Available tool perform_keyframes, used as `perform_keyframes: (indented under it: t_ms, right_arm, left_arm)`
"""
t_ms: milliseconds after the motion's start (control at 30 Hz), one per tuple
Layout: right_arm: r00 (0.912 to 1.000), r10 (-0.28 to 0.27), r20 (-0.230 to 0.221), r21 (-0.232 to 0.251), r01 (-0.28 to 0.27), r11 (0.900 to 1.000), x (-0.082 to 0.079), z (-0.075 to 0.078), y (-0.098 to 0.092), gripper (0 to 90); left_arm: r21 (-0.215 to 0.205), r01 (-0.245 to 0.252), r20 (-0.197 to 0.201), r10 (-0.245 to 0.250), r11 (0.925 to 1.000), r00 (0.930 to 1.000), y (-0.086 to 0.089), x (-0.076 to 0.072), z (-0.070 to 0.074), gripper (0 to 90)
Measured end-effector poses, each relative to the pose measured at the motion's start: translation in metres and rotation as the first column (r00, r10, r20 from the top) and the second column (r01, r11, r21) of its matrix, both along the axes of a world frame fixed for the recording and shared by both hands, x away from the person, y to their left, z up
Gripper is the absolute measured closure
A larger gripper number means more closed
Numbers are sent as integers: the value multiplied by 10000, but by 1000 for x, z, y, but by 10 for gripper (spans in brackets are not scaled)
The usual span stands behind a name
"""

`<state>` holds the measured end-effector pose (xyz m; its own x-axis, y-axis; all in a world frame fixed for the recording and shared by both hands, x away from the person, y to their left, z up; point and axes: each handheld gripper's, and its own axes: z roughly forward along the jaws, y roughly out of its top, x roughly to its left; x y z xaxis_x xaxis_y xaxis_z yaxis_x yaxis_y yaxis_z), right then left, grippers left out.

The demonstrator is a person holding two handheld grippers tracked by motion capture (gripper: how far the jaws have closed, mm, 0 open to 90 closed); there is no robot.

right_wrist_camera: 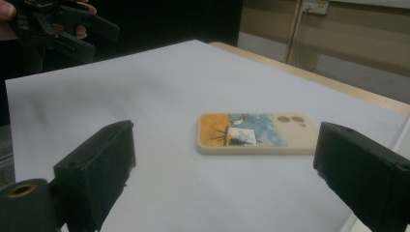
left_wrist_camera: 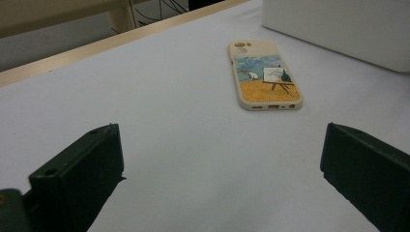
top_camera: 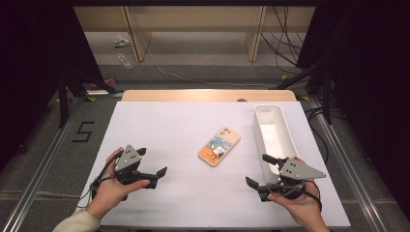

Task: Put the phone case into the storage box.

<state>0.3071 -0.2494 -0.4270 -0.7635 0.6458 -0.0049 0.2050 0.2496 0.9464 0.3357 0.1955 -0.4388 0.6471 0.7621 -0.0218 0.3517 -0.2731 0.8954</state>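
Note:
A phone (top_camera: 219,146) in a cream case with a painted picture lies flat near the middle of the white table (top_camera: 183,125). My left gripper (top_camera: 153,162) rests low at the front left, jaws open and empty, pointing toward the phone (left_wrist_camera: 266,75), which lies well ahead of its open jaws (left_wrist_camera: 222,159). My right gripper (top_camera: 256,170) sits at the front right, also open and empty. The phone (right_wrist_camera: 256,133) lies a short way beyond this gripper (right_wrist_camera: 227,159). Neither gripper touches it.
A long white tray (top_camera: 273,135) stands along the table's right side, just past my right gripper, and its wall (left_wrist_camera: 338,29) rises behind the phone. A wooden strip (top_camera: 208,95) edges the far side. The other hand's gripper (right_wrist_camera: 58,24) shows far off.

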Motion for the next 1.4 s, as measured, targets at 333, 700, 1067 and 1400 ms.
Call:
perform_keyframes:
  t_ms: [333,700,1067,1400]
  right_arm:
    - [10000,-34,13,2,34,10000,-1,1,1,90]
    - [9991,-104,402,47,103,9999,10,6,31,497]
    - [9895,-355,-1403,-1982,71,9801,63,1,104,900]
    - [9620,-545,-2676,-3068,-315,9512,119,-23,173,900]
  left_arm:
    - [1,-13,37,13,10000,10000,0,-1,0,12]
    - [29,-11,9,11,10000,10000,-1,0,0,14]
    - [-7,78,7,-78,10000,10000,-1,0,0,19]
    - [-83,116,-58,-117,9999,9999,-3,0,-1,27]
